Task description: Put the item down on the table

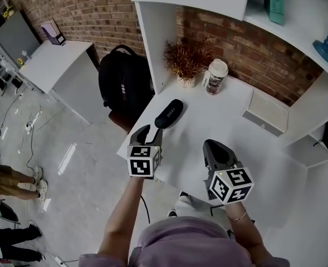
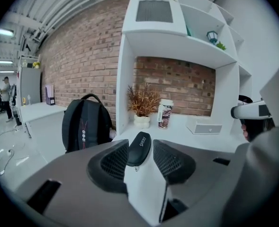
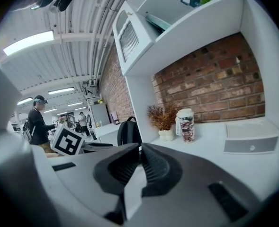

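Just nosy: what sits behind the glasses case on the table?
Behind the glasses case: a potted dried plant and a lidded cup, before the brick wall. Nothing hides them.

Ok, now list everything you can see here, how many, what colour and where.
table: one, white, under white shelves
case: one, black, lying on the table just ahead of the left gripper
plant: one, brown, white pot, back of the table
cup: one, white lid, right of the plant
box: one, white, right side of the table
lantern: one, blue, upper shelf
backpack: one, black, left of the table
side table: one, white, far left
people: two, partly seen, left edge of the floor
left gripper: one, black jaws, open, empty
right gripper: one, black jaws, shut, empty
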A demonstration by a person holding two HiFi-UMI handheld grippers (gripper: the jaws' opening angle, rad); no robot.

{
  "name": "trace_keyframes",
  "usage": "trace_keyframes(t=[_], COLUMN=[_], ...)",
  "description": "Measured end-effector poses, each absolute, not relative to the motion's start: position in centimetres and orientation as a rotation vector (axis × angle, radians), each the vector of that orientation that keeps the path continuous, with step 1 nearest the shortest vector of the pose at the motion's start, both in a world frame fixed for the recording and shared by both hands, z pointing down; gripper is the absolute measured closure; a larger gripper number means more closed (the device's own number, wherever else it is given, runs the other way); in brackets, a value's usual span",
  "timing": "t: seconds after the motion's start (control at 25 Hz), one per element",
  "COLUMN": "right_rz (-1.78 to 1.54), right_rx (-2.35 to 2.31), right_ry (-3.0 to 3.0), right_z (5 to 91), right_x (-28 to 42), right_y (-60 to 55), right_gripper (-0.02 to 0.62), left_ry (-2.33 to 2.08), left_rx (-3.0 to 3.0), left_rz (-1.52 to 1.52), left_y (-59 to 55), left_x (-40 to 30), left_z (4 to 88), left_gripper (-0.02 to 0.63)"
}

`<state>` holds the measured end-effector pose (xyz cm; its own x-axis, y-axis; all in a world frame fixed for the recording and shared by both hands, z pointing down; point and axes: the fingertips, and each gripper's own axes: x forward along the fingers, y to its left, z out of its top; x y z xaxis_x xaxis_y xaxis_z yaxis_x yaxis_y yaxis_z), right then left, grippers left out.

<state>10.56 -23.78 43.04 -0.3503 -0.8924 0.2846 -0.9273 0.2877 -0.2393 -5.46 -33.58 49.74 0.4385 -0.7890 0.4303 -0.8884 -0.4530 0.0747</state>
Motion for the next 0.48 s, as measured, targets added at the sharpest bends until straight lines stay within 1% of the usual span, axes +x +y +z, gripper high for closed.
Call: trace_keyframes(t=[0.2, 0.48], right_rz=[0.549, 0.542], right_rx=[1.718, 1.694], right_ry=[-2.447, -2.448], right_z=[43.0, 43.2], right_x=[10.1, 9.7], right_y=[-23.3, -22.9], right_gripper=[0.591, 0.592], left_ry=[-1.46, -1.508], left_rx=[2.38, 2.374], left_rz=[0.41, 0.36], left_y=[-31.3, -29.1], left_x=[-6.6, -7.8], left_z=[48.6, 47.8], left_gripper=[0.484, 0.503])
